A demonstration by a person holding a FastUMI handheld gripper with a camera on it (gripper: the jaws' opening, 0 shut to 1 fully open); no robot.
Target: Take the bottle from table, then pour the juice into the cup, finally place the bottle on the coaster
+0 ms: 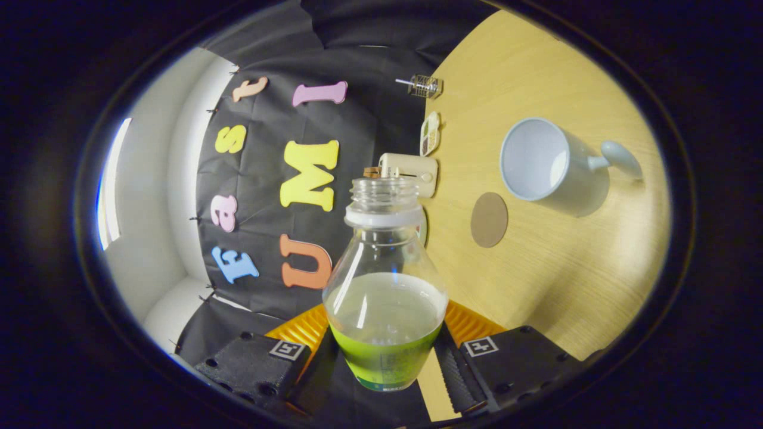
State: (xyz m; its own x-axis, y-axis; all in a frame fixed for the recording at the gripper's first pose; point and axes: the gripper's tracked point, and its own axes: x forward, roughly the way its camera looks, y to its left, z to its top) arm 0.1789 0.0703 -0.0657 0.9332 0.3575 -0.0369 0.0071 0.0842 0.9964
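My gripper [384, 363] is shut on a clear plastic bottle [384, 286], both fingers pressing its lower body. The bottle has no cap and holds green juice [384, 351] in its lower part. The whole view is rolled on its side, so the wooden table [554, 286] stands to the right of the bottle. A white cup [539, 161] with a handle stands on the table beyond the fingers, its inside looking empty. A round brown coaster [489, 219] lies on the table between the bottle's neck and the cup.
A beige box-like device [411, 173] sits at the table's far edge just behind the bottle's mouth. A small white dish [430, 133] and a little wire rack [424, 86] stand further along that edge by the black cloth wall.
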